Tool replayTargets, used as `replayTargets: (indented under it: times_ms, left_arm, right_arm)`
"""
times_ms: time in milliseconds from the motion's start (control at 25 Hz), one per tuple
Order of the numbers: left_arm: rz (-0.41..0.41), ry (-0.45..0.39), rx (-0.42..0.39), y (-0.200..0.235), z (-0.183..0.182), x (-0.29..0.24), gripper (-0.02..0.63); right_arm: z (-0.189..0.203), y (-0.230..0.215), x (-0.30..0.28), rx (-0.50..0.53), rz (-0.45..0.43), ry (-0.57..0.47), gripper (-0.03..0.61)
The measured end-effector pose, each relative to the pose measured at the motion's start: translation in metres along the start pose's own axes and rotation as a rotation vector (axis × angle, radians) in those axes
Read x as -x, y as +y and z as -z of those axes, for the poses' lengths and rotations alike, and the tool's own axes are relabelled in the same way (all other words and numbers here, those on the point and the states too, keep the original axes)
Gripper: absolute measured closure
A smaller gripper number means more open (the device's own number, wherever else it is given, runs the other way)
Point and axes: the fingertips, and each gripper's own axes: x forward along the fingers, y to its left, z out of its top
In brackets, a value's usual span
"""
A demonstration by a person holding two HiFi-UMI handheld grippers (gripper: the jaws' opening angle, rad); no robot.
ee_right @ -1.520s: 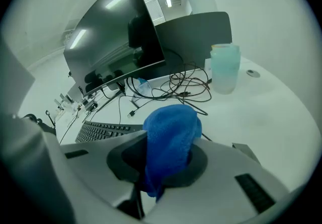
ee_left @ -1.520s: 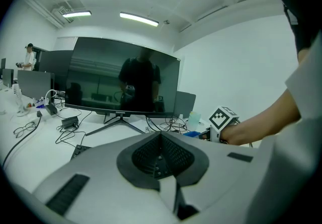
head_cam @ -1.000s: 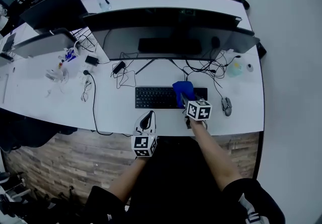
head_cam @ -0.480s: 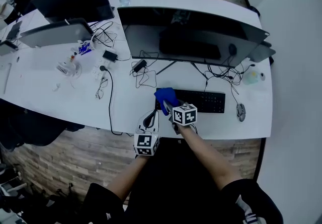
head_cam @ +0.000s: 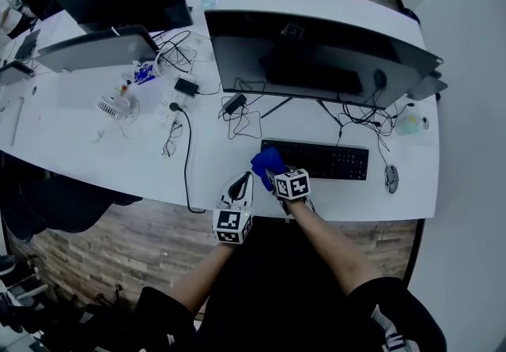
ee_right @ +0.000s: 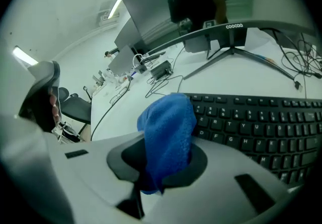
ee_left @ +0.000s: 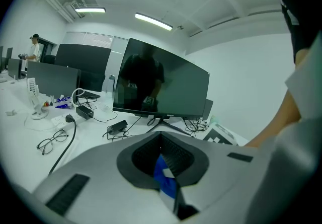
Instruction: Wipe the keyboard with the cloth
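Two grippers in play, but only the right gripper (head_cam: 276, 175) matters here: its jaws are clamped on the blue cloth (ee_right: 168, 131), which sticks up out of them in a bunch. In the head view that bunch sits right at the left end of the keyboard (head_cam: 324, 160), at center-right of the frame on the white desk (head_cam: 118, 154). The keyboard's long axis runs left to right, so nearly all the keys lie off to the right of the jaws, and I'd guess the next pass has to sweep that way. The left gripper (head_cam: 239, 184) is just left of the cloth near the desk's front edge and off the keyboard, jaws together on nothing, with only a sliver of blue showing past them.
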Motion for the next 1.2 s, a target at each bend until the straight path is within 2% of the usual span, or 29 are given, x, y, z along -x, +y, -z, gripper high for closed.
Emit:
replayTargets:
  times_ms: [240,640,1200]
  left_arm:
    - [0.018,0.023,-0.009,-0.006,0.001,-0.015,0.607]
    - [0.059,0.045,-0.042,-0.043,0.000,-0.038,0.607]
    - [0.054,0.069,-0.046,-0.089,0.009,-0.054,0.607]
  right_arm:
    - [0.005,-0.012,0.004,0.004,0.007,0.033,0.511]
    - [0.007,-0.032,0.021,-0.005,0.008,0.055,0.509]
    - [0.023,-0.084,0.060,-0.062,0.053,0.040,0.509]
